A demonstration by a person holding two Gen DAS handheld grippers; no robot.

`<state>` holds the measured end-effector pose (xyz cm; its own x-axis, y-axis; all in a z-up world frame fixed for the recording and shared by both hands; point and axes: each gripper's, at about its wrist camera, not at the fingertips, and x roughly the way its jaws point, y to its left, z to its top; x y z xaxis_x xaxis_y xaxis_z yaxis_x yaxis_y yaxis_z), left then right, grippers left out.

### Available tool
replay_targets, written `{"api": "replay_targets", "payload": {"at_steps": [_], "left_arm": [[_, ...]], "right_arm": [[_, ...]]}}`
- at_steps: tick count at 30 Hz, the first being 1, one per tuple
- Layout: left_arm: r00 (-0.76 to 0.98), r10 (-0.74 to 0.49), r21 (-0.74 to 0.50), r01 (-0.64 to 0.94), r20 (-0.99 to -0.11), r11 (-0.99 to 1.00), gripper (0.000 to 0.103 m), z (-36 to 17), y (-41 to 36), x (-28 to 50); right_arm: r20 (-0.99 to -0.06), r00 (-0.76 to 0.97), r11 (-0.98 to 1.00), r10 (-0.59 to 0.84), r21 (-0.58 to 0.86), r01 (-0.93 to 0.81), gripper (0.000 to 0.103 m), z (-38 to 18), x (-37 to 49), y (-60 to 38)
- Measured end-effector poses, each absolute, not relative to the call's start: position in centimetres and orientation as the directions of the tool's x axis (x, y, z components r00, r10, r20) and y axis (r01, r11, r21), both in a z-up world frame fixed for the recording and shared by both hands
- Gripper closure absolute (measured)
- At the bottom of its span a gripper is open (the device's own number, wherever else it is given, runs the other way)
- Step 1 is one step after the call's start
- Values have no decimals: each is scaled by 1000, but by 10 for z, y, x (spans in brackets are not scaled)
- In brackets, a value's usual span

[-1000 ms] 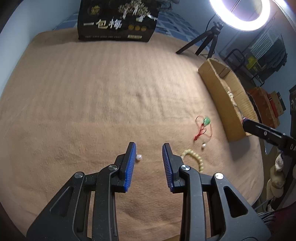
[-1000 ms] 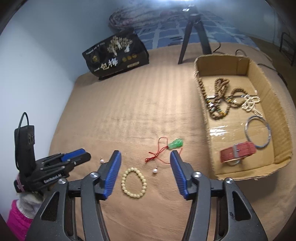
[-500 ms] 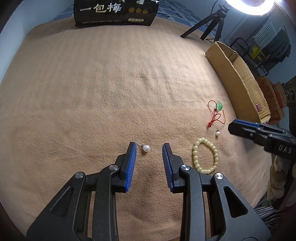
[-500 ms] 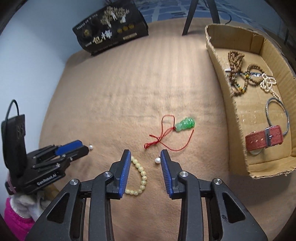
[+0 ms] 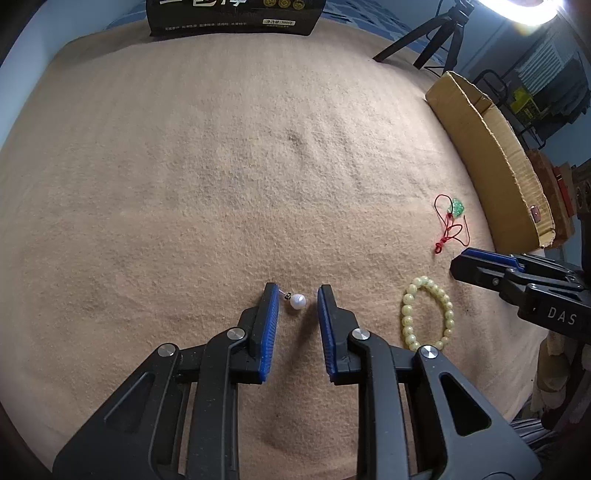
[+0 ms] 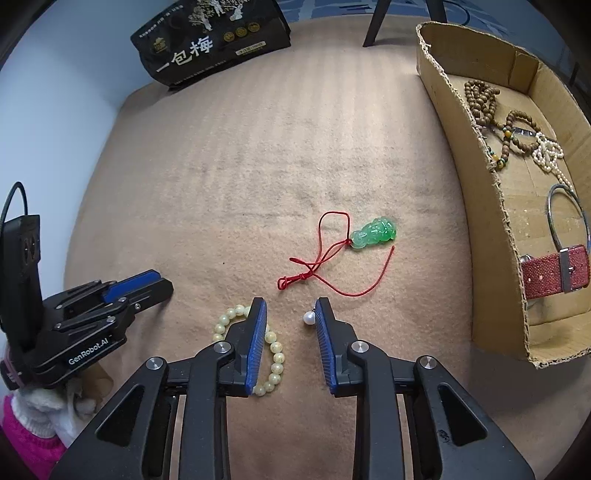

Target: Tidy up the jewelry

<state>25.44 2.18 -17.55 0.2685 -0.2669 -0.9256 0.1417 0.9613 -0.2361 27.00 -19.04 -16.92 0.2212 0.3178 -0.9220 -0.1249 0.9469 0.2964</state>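
A white pearl earring [image 5: 297,301] lies on the tan blanket [image 5: 221,184] between the blue pads of my left gripper [image 5: 297,295]. The jaws are closing, with a gap on both sides of the pearl. My right gripper [image 6: 290,306] is closing too. A second pearl earring [image 6: 308,317] lies just inside its right finger, well apart from the left pad. A pale green bead bracelet [image 6: 221,326] is partly hidden under that gripper's left finger. A jade pendant on a red cord [image 6: 375,232] lies beyond.
An open cardboard box [image 6: 480,184] at the right holds wooden bead strands [image 6: 480,99], a pearl strand [image 6: 548,155], a silver bangle [image 6: 550,218] and a red strap [image 6: 546,273]. A black packet [image 6: 210,48] and a tripod [image 5: 436,33] stand at the back.
Both grippers have sunk toward the blanket, each now straddling a pearl earring. The right jaws have narrowed a lot, the left ones slightly.
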Motion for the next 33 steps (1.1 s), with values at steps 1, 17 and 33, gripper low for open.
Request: {"api": "replay_targets", "payload": {"at_steps": [1,17,33], "left_arm": [[270,-265,-234,140,-926,962,82,-176,22,255],[275,-237,-204,143,-932,969,93,-182,20,257],[331,-259,-237,107,-907,966,94,-157,39,252]], "right_arm": [[-924,221,948,313,292,-125,80,-170,271,-190],[-944,207,963,255,230,-139,95,-185,280,-175],[-901,287,943,324,285,-170,96,-146,261,-189]]}}
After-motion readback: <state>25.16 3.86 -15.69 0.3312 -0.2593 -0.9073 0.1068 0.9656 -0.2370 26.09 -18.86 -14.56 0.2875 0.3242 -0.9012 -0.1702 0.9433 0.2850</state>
